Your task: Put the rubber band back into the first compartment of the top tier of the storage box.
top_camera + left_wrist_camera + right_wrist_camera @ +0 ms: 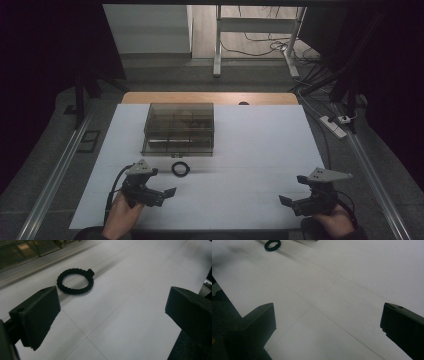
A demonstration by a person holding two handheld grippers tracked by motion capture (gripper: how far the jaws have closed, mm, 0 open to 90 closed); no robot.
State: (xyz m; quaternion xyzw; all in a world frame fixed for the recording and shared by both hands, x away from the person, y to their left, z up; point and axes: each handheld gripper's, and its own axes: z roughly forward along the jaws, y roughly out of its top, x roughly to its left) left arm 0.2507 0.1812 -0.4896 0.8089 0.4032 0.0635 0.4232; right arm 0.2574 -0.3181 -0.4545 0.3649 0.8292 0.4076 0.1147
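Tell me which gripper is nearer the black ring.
The left gripper: the black ring lies just ahead of it, while the right gripper sits far across the table.

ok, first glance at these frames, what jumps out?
The smoky transparent compartment box at the far middle of the white table, and the black braided ring lying just in front of it. The left gripper sits nearest the ring, jaws open; the right gripper waits open, far right.
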